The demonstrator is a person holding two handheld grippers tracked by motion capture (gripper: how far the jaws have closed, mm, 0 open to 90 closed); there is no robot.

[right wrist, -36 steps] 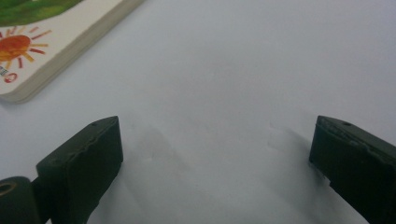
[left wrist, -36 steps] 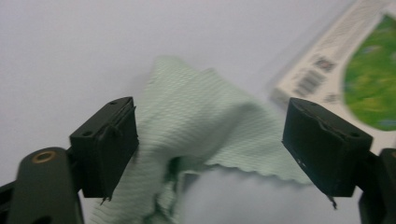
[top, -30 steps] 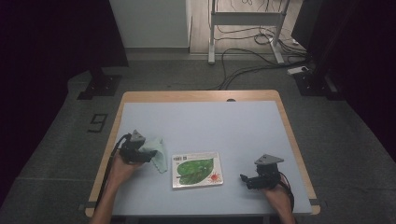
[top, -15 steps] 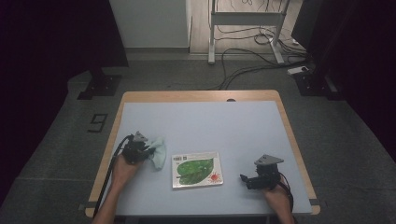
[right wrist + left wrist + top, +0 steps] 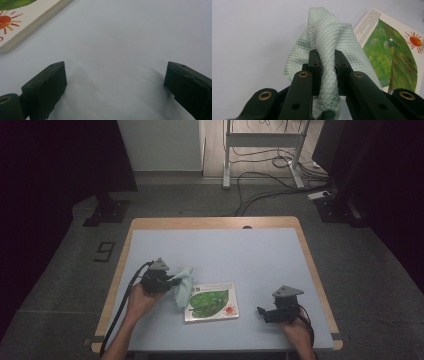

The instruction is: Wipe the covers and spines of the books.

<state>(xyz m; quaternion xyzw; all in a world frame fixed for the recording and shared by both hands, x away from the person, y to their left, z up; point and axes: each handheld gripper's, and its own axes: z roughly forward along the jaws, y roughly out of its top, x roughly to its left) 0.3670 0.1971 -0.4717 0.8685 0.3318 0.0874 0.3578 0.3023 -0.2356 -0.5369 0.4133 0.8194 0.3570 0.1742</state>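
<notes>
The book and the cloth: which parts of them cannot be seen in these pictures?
- Book: in the left gripper view, the cloth covers its near corner; the frame edge cuts its right side.
- Book text: too small in the high view.
- Cloth's lower end: hidden between the left gripper's fingers.

A lab: floor cables, dark stands.

High view: fixed overhead, facing forward and down, distant, counter in the frame's lower half. Left gripper view: close, along its fingers, book at right of frame. Right gripper view: low, close; same book at upper left.
</notes>
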